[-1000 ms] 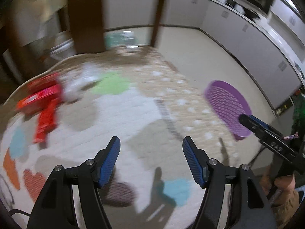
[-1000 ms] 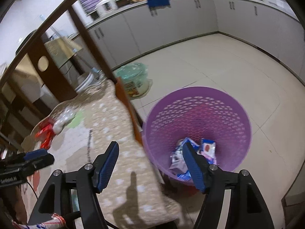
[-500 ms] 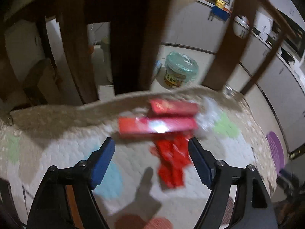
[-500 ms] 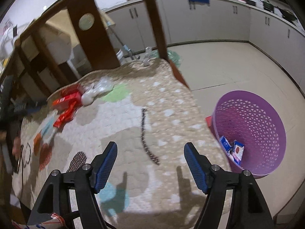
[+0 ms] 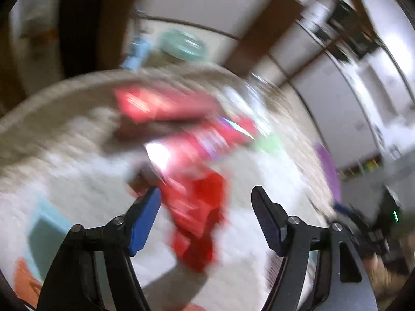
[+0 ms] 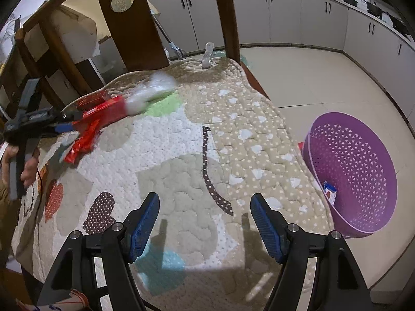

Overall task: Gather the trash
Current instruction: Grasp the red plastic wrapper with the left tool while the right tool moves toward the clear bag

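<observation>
Trash, a crumpled red wrapper (image 5: 197, 207), lies on the quilted counter (image 6: 181, 142) between the wide-open, empty left tool (image 5: 206, 204), its length running near-to-far (the right tool (image 6: 205, 215), also open and empty, hangs well apart).

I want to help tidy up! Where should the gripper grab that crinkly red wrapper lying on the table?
Probably its near end. The red wrapper lies flat and long on the quilted cloth, so come down from above with the open left gripper, one finger on each long side, pinching across its narrow width where the crumpled foil stands up.
</observation>
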`<state>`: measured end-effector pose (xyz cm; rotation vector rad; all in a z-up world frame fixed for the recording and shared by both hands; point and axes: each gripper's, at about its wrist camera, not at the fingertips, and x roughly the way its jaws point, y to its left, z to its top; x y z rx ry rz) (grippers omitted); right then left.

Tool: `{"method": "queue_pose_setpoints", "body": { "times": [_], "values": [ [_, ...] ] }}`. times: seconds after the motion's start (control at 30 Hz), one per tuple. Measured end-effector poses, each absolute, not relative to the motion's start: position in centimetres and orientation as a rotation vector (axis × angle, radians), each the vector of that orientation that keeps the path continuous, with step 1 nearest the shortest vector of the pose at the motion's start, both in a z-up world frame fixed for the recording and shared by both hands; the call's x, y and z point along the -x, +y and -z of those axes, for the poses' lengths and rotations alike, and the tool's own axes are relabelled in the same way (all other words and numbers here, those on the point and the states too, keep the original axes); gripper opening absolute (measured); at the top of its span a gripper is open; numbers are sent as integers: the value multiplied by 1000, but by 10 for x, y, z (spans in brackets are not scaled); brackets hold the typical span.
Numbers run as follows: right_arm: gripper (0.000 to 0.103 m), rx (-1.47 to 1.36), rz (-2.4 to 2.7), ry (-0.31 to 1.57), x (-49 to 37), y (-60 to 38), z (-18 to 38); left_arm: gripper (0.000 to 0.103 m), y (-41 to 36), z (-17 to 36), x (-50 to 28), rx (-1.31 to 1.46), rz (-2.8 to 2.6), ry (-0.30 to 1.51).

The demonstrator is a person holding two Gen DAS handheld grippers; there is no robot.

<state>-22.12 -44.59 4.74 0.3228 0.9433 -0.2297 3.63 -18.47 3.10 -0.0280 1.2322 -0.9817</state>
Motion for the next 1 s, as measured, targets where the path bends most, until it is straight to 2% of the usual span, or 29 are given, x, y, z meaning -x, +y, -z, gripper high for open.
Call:
{"method": "queue_pose_setpoints", "body": {
  "times": [0.23, 0.43, 0.67, 0.73, 0.77, 0.8, 1.0],
  "values": [
    [77, -331, 199, 954, 212, -442, -40, 72, -189, -62, 6, -114, 974, 1143],
    [77, -375, 194, 960, 214, -446, -31, 81, -207, -75, -23, -312, 770, 946],
    [77, -383, 195, 962, 218, -448, -28, 80, -233, -44, -52, -318, 766, 1045],
    [77, -389, 194, 963, 218, -448, -26, 51, -232, -48, -43, -293, 814, 1071],
    [77, -393, 192, 962, 218, -449, -25, 19, -231, -49, -39, -286, 821, 1109],
    [77, -397, 190, 962, 217, -449, -24, 1, -231, -48, -36, -263, 847, 1166],
    [77, -398, 158, 960, 211, -440, -22, 1, -212, -45, 0, -184, 895, 1237]
  ]
}}
